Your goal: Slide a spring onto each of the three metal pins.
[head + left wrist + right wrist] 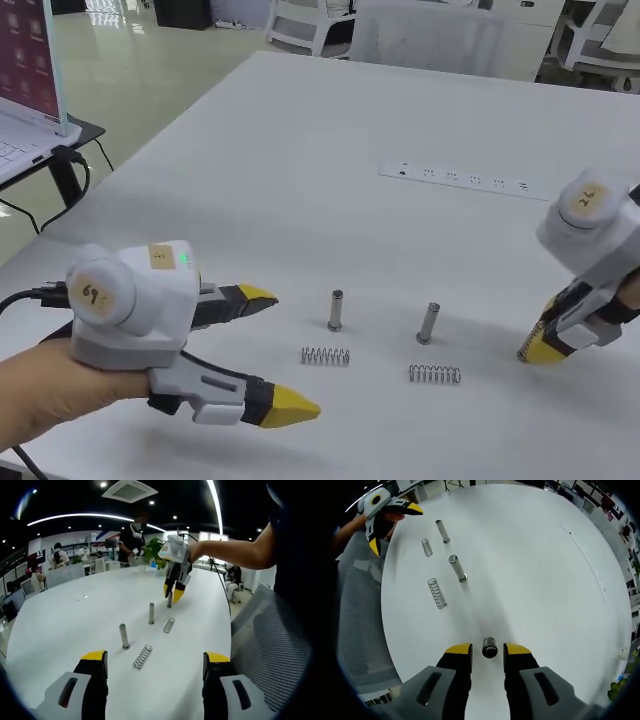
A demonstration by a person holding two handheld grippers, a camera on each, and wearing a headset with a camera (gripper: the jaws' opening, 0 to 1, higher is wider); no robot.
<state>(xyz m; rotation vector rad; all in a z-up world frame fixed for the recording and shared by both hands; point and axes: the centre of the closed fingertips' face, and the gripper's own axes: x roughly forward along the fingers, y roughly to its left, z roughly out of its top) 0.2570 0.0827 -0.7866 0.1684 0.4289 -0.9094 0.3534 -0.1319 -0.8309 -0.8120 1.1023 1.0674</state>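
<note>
Two bare metal pins stand upright on the white table (300, 170), one on the left (336, 310) and one on the right (428, 323). A spring lies flat in front of each: the left spring (325, 356) and the right spring (435, 374). My left gripper (280, 350) hovers open at the near left, with nothing between its jaws. My right gripper (488, 650) points down over a third pin (489, 647), its jaws a little apart on either side. In the left gripper view that pin (169, 600) carries a spring, with the right gripper (172, 594) around it.
A white power strip (462, 180) lies flat further back on the table. A laptop (25, 90) sits on a side stand to the far left. Chairs (420, 35) stand beyond the far edge. A grey mesh chair (280, 650) is beside the near edge.
</note>
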